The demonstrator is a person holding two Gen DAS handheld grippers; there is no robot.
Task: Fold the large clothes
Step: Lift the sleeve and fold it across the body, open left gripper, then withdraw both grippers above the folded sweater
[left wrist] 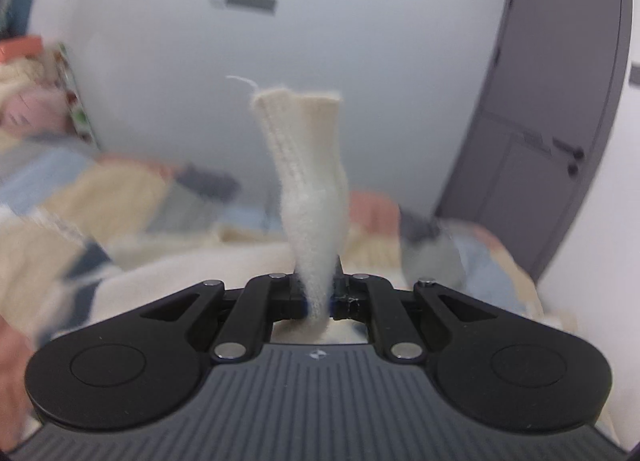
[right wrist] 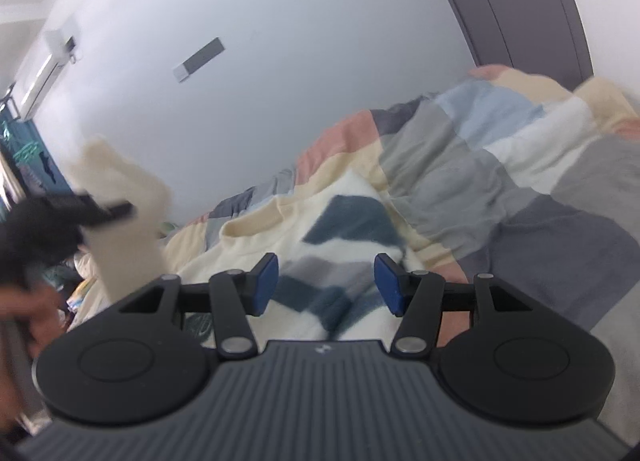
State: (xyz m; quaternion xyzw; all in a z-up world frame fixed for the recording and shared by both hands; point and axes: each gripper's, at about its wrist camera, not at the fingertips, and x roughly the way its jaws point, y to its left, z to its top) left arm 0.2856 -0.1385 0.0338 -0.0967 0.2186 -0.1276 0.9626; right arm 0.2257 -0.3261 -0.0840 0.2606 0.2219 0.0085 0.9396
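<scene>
The left claw (left wrist: 320,303) is clamped tight on a cream knit sweater (left wrist: 308,181) — a ribbed cuff or hem end stands up out of the pinch, narrow where the jaws squeeze it and flaring toward its flat top edge, with one loose thread curling off the corner. In the right wrist view the same claw (right wrist: 108,209) shows at the far left, blurred, with the cream fabric draped up and over it and a hand (right wrist: 28,313) low at the frame edge.

The right claw (right wrist: 326,285) is parted, with nothing pressed between its blue pads (right wrist: 266,281) — they sit just above the sweater's body (right wrist: 320,229), which lies spread on the bed. That body is cream with dark teal and grey zigzag blocks, and its rounded neckline lies toward the left.

Under the garment is a patchwork quilt (right wrist: 500,165) in grey, pale blue, peach, cream and white squares, rumpled toward the wall. Behind it rises a plain pale wall (right wrist: 280,41) carrying a small grey-and-white plate, with a grey door (left wrist: 560,101) at the right and an air conditioner (right wrist: 48,61) high at the left.
</scene>
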